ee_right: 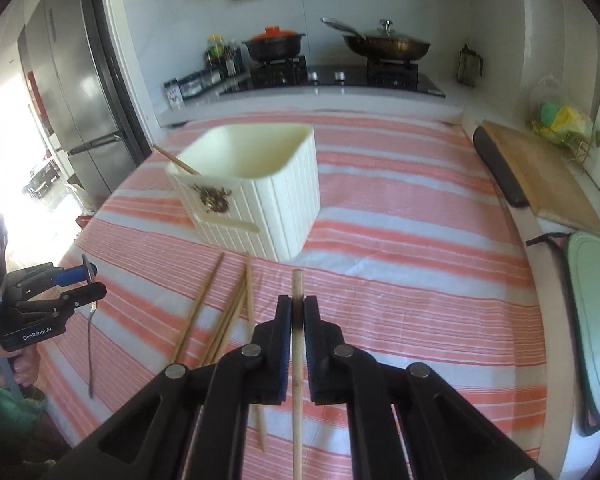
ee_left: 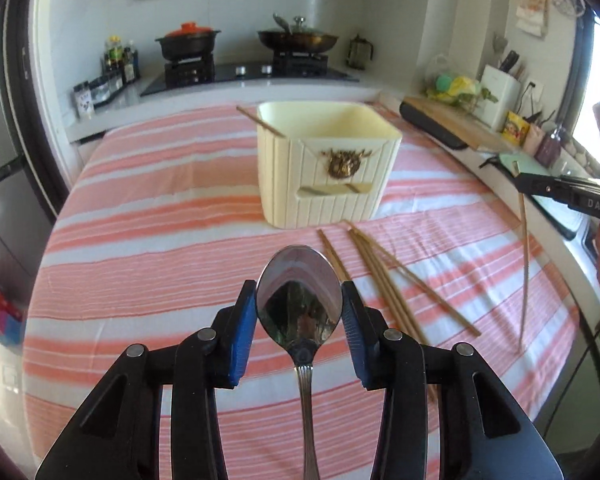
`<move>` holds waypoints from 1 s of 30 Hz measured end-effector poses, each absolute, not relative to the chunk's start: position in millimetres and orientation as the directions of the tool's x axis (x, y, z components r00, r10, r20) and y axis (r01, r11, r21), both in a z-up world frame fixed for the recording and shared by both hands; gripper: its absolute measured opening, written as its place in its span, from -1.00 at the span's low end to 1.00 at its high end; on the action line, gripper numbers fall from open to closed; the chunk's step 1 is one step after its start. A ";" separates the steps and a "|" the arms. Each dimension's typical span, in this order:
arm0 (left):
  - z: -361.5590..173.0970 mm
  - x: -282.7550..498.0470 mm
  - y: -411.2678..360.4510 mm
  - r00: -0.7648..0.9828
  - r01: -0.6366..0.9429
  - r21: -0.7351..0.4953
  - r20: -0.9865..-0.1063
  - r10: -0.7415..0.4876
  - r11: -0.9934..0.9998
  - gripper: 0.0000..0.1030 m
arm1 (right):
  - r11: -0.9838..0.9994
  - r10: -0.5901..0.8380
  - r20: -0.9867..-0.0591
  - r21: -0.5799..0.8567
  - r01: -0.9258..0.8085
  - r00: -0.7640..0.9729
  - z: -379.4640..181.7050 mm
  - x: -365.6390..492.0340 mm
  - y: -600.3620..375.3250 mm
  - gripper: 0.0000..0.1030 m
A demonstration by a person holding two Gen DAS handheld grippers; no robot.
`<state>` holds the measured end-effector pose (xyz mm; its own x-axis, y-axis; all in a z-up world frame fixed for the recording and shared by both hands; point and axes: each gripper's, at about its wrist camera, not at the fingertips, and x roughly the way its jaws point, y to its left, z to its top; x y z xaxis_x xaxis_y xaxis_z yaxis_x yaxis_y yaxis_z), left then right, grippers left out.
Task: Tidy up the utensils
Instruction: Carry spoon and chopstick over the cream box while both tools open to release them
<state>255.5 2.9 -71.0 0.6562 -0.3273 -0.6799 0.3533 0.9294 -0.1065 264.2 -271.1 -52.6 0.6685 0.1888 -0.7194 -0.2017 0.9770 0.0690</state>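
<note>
A metal spoon (ee_left: 300,280) hangs above the striped cloth, its bowl pinched between the blue pads of my left gripper (ee_left: 299,300). The right wrist view shows that gripper (ee_right: 80,280) with the spoon's handle (ee_right: 91,352) dangling below it. My right gripper (ee_right: 298,304) is shut on a wooden chopstick (ee_right: 297,380); from the left wrist it appears at the right edge (ee_left: 540,186) with the stick (ee_left: 524,272) hanging down. A cream ribbed holder (ee_left: 328,176) (ee_right: 256,192) stands ahead, one chopstick (ee_left: 260,122) leaning in it. Several loose chopsticks (ee_left: 384,280) (ee_right: 228,320) lie on the cloth.
The pink striped cloth (ee_left: 160,220) covers the table. Behind it are a stove with a black pot (ee_left: 188,40) and a pan (ee_left: 298,38). A wooden cutting board (ee_right: 548,172) and a green board (ee_right: 596,320) lie to the right, and a steel fridge (ee_right: 80,100) stands at the left.
</note>
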 end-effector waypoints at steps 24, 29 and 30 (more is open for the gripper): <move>0.4 226.7 30.2 0.731 0.361 -0.168 -0.560 -0.391 0.917 -0.19 | 0.973 0.225 -0.481 0.060 -0.225 0.847 37.1 205.4 -255.7 -0.88; 23.0 237.1 36.1 0.747 0.367 -0.144 -0.543 -0.384 0.919 -0.19 | 0.973 0.222 -0.490 0.055 -0.225 0.843 43.7 218.6 -257.8 -0.88; 27.7 240.2 37.6 0.750 0.367 -0.143 -0.539 -0.383 0.919 -0.19 | 0.973 0.221 -0.489 0.051 -0.225 0.844 45.5 221.5 -258.3 -0.88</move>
